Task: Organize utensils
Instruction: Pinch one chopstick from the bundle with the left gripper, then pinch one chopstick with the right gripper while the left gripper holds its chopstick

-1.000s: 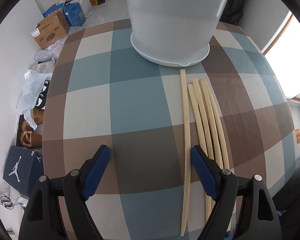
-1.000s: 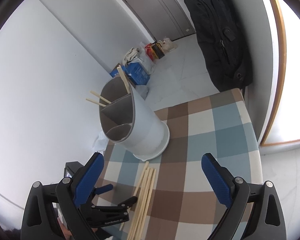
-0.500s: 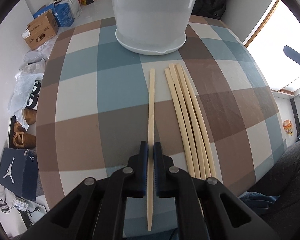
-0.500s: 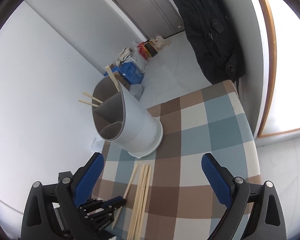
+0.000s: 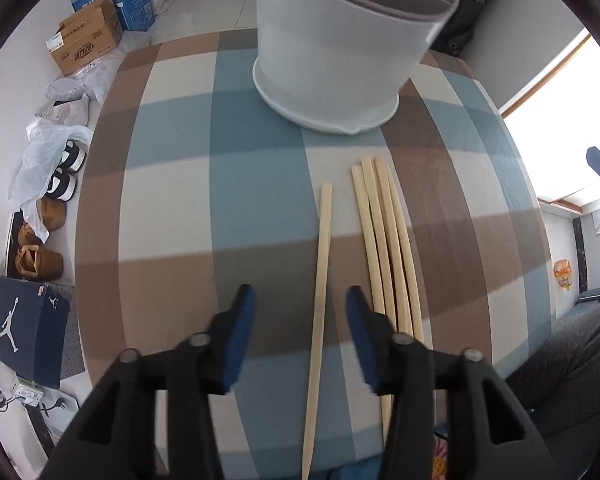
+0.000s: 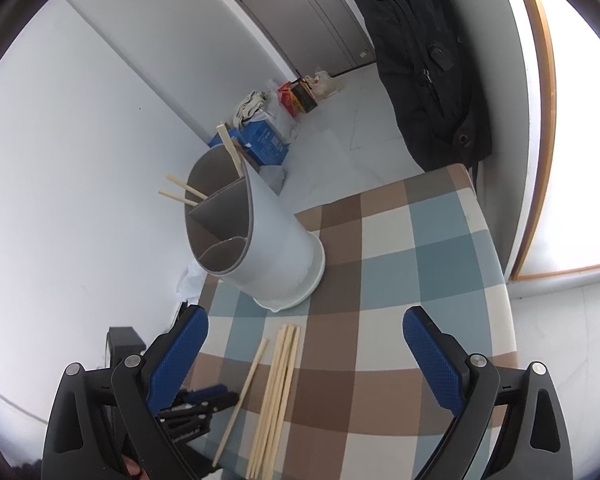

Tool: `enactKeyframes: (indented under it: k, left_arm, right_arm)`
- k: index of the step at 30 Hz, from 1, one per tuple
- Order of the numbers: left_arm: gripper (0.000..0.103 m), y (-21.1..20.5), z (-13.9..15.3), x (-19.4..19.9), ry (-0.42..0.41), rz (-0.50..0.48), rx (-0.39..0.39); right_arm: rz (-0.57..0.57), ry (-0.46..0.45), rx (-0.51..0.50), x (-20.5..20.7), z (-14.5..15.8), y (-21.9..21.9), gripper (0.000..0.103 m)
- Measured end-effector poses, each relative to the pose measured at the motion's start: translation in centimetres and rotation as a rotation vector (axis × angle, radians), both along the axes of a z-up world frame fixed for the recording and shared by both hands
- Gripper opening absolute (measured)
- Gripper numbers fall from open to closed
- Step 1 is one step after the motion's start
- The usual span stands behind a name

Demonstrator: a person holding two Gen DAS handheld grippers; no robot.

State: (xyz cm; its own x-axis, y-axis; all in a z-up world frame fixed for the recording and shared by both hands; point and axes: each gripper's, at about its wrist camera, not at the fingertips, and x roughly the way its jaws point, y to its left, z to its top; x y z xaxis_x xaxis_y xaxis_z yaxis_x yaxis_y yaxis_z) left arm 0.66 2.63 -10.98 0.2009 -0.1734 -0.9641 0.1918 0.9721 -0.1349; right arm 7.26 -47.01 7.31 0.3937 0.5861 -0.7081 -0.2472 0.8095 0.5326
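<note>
A single pale wooden chopstick [image 5: 323,264] lies on the checked tablecloth [image 5: 204,200], apart from a bundle of several chopsticks [image 5: 384,240] to its right. My left gripper [image 5: 300,296] hovers over the single one; its jaws are opening, the stick lies between them and the pads do not touch it. Behind stands the white divided utensil holder [image 5: 340,40]. In the right wrist view the holder [image 6: 268,248] has chopsticks [image 6: 184,194] sticking out of its far compartments. My right gripper [image 6: 306,320] is held wide open with nothing in it, above the bundle [image 6: 278,392].
Cardboard boxes [image 5: 86,42], shoes [image 5: 40,256] and a dark shoe box [image 5: 24,328] sit on the floor left of the table. A black coat [image 6: 424,60] hangs by the door. A person's grey trouser leg [image 5: 572,360] is at the table's right edge.
The left gripper closed onto the single chopstick, then opened again and lifted slightly. The stick now lies a little further left of the bundle. The right gripper stayed still.
</note>
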Motion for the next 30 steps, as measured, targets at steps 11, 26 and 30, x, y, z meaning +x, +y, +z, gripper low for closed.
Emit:
enactKeyframes:
  k: [11,26,30]
  left_arm:
    - [0.046,-1.3,-1.6,4.1,-0.055,-0.071,0.112]
    - [0.003,-1.0,-1.0,3.0,-0.148,-0.132,0.045]
    - [0.002,1.4,0.1,3.6,-0.177,-0.058,-0.048]
  right_arm:
    - [0.004,0.004,0.011,0.5,0.0,-0.3,0.099]
    - [0.030,0.031,-0.053,0.2,-1.0,0.6,0.099]
    - [0.086,0.058,-0.107,-0.1,-2.3,2.4,0.098]
